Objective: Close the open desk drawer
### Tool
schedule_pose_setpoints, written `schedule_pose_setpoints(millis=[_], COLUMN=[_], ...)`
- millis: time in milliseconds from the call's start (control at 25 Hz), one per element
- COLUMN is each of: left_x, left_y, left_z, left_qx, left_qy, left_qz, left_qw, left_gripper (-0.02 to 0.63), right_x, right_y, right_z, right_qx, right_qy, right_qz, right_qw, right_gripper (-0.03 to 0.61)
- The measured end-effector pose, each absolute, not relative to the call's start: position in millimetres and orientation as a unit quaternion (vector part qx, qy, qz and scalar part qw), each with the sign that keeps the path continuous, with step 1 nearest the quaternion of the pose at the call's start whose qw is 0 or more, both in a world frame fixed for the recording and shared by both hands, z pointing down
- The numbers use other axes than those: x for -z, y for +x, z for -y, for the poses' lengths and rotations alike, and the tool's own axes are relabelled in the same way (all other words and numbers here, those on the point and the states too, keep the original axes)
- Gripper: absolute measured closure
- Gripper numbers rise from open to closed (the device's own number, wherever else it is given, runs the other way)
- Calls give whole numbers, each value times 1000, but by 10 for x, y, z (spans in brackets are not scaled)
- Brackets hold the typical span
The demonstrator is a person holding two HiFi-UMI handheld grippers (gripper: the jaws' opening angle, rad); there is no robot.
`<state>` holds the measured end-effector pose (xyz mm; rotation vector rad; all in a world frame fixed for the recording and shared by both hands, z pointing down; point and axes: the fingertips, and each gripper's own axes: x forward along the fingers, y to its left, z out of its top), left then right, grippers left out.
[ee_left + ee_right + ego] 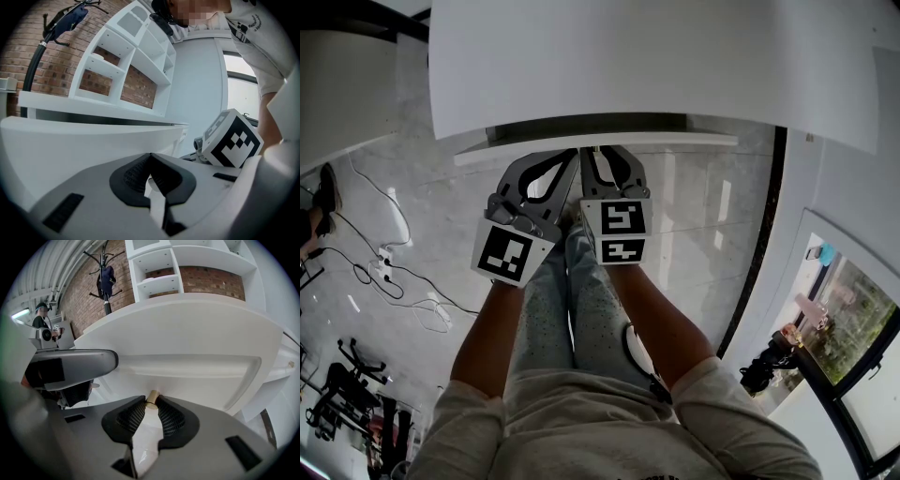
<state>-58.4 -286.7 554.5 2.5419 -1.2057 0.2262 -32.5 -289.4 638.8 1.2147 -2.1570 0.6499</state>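
Note:
The white desk top (pixel 656 66) fills the top of the head view, and the drawer front (pixel 684 142) juts out a little from under it. Both grippers point at that front, side by side. My right gripper (pixel 151 405) is shut on the small brass drawer knob (pixel 152 398), which sits between its ribbed pads against the white drawer panel (pixel 187 366). My left gripper (pixel 150 172) is shut with nothing between its pads, just beside the drawer front (pixel 70 145). In the head view the left gripper (pixel 569 156) and right gripper (pixel 602 153) almost touch at the drawer edge.
A white shelf unit (pixel 136 51) stands on the desk against a brick wall (pixel 84 291). A coat stand (pixel 107 280) is at the back. Cables (pixel 389 272) lie on the marble floor to the left. A dark window frame (pixel 853 394) runs along the right.

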Motion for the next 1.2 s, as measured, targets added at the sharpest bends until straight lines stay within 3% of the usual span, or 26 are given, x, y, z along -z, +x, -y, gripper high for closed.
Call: schedule_pose_setpoints(millis=[1200], left_x=[-5544], left_y=[-650], left_z=[3106], left_qx=[-73], left_qy=[886], left_qz=[430], left_qw=[158], left_gripper=[595], right_x=[-6386], right_y=[-383], right_z=[3129], right_qx=[-247], right_qy=[454], right_qz=[806], right_qw=[288], right_gripper=[472])
